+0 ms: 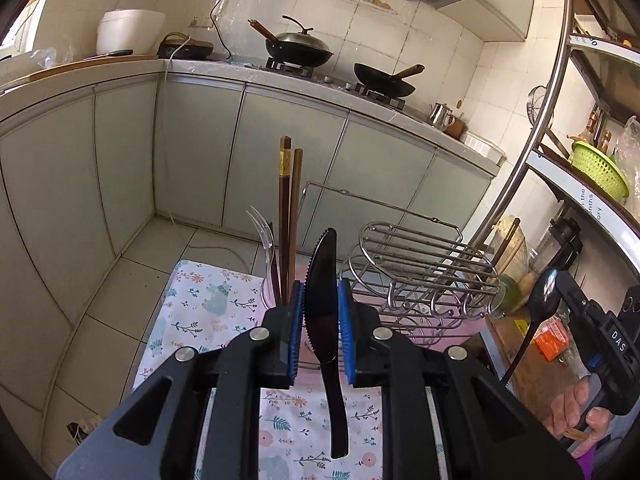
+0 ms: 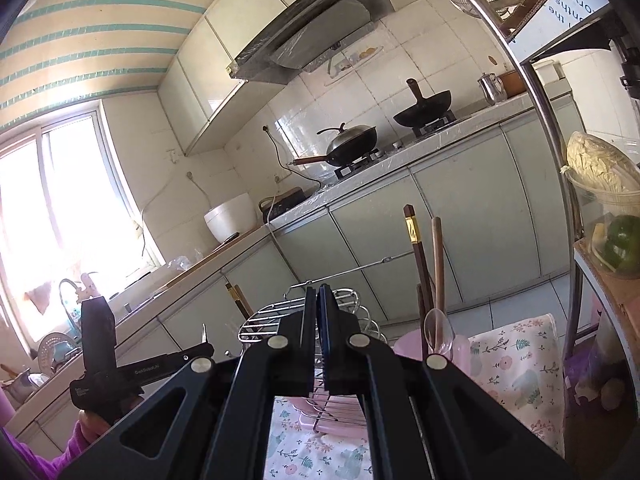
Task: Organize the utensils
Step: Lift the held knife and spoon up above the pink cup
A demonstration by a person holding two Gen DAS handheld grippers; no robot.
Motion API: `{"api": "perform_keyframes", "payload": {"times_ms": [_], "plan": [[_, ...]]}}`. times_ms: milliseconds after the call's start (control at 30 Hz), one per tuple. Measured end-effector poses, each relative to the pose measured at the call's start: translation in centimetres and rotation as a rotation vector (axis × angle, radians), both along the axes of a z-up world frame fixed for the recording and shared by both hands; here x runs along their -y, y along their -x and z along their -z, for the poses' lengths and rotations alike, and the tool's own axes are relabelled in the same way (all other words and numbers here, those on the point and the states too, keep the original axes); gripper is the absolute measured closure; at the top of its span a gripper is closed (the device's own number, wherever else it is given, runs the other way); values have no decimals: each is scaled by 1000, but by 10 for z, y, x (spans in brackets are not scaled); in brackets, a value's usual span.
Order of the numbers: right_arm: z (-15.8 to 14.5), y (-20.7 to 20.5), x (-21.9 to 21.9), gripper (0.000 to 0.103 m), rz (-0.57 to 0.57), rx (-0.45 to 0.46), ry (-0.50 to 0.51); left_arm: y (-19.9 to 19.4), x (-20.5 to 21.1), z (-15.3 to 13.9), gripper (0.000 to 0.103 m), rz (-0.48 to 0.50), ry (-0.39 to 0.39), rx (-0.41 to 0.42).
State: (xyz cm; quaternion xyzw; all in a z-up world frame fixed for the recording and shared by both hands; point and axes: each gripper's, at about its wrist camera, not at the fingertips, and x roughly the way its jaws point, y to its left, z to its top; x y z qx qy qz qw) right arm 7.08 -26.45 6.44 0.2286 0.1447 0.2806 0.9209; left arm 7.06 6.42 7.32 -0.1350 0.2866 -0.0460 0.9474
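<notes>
— Chopsticks [image 1: 289, 216] first, at the left: where do they stand?

— Upright in a pink holder [image 1: 269, 300], beside a clear plastic fork [image 1: 262, 232]. The holder sits on a floral cloth [image 1: 208, 304] that covers the tabletop.

— And the left tool [image 1: 321, 320]?

— Its blue pads [image 1: 297, 332] pinch a black plastic knife [image 1: 325, 308] near the middle. The serrated blade points up and away, the handle hangs down toward the camera, above the cloth.

— What lies to the right of that?

— A wire rack [image 1: 420, 264], just beside the holder on the same cloth.

— The right tool [image 1: 554, 290]?

— From the left wrist view it is at the far right, gripping a black spoon [image 1: 540, 304] by the bowl end, with the thin handle trailing downward. In its own camera the two fingers [image 2: 308, 320] are pressed nearly together, and the spoon cannot be made out between them. A clear spoon [image 2: 438, 334] stands in the holder beyond.
</notes>
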Motion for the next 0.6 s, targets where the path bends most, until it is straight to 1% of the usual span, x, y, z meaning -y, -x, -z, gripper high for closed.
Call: {"api": "perform_keyframes", "payload": {"times_ms": [333,600], "plan": [[-18,-16,5,101,38,52,-1,-9,-9,-6,87,-36,9,37],[-33,-26,10,101,60,99,-4,-15,-17,-17,87,-63,15,84]]}}
